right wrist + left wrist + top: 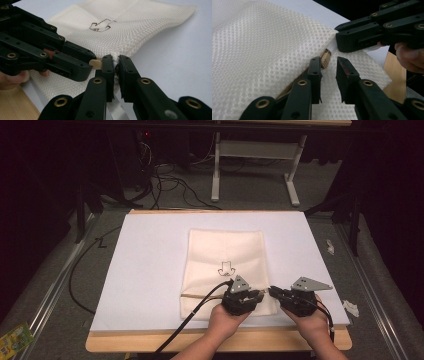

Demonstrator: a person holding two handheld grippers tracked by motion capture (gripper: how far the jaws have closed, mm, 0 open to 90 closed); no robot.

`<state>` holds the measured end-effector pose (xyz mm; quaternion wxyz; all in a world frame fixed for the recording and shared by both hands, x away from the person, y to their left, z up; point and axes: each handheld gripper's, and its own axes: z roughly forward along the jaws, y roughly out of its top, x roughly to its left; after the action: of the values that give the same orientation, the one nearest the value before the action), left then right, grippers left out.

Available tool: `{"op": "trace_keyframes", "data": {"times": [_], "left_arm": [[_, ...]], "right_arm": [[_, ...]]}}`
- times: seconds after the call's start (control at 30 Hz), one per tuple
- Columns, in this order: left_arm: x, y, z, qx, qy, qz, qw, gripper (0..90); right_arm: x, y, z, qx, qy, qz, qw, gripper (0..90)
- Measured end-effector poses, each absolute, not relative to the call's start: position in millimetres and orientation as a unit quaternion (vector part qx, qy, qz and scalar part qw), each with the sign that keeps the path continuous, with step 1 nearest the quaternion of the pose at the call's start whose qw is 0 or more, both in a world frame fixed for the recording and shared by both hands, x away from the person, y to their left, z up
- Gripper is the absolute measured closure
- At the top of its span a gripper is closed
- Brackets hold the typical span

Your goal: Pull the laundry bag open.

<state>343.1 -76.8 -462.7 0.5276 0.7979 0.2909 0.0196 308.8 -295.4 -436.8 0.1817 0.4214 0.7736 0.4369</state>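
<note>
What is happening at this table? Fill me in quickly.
A person holds a pair of tongs in each hand and works at a white mesh laundry bag that lies flat on a white sheet. The right tongs are shut on the bag's near edge. The left tongs reach for the tan zipper pull beside that grip, their jaws a little apart and not yet pressing on it.

black tools (265, 293), brass rivets, grey plates, cables

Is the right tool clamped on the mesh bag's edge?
Yes, in the right gripper view the right tool has its jaws pinched on the bunched edge of the mesh bag.
</note>
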Motion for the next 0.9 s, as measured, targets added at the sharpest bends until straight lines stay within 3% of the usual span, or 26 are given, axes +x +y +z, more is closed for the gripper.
{"op": "trace_keyframes", "data": {"times": [0.23,0.9], "left_arm": [[344.6,-82.2,-461.7,0.791,0.294,0.021,0.536,86.8],[344.6,-63.8,-459.4,0.806,0.287,0.013,0.518,88.1]], "right_arm": [[307.8,-294.3,-435.9,0.42,0.773,0.438,0.184,84.9],[307.6,-285.7,-436.3,0.415,0.781,0.436,0.164,86.5]]}}
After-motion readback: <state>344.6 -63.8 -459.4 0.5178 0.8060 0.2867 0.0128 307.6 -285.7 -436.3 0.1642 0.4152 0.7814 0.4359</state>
